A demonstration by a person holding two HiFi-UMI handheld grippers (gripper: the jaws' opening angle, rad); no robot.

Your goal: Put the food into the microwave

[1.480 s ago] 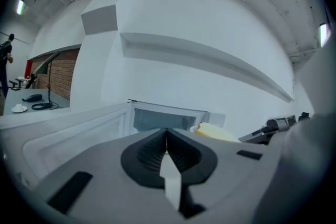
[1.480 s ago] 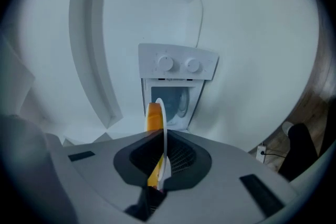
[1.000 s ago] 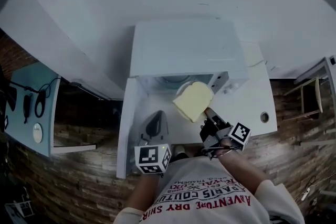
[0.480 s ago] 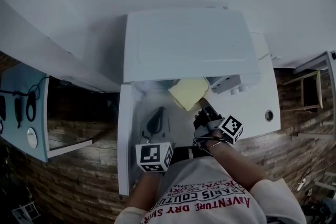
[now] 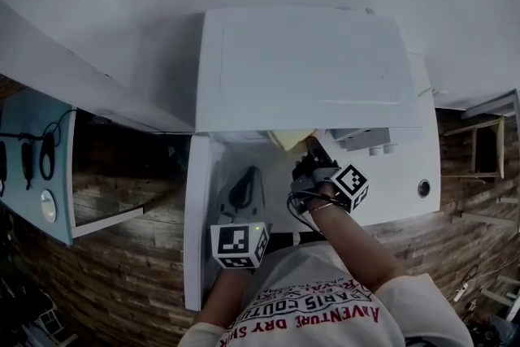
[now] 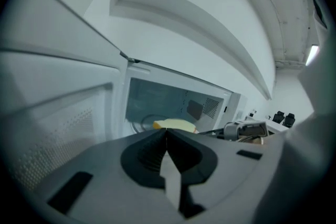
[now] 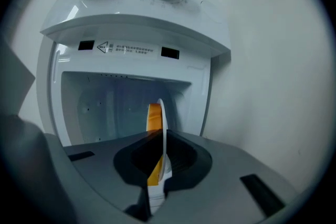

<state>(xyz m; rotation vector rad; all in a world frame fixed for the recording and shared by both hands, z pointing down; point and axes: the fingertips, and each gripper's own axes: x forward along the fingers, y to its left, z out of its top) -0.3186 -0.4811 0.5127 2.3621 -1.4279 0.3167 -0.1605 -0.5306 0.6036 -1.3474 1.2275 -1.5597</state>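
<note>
Nearest me, the person bends over the white counter with a tool in each hand. The left gripper hangs low beside the open door, its jaws pressed together with nothing between them. Just past it, the right gripper reaches toward the opening with its jaws clamped tight on the edge of the slice of food. That gripper's own view shows the slice edge-on, thin and pale with an orange side. The slice sits at the mouth of the microwave, partly hidden under its top. From the left gripper view it shows inside the lit cavity.
</note>
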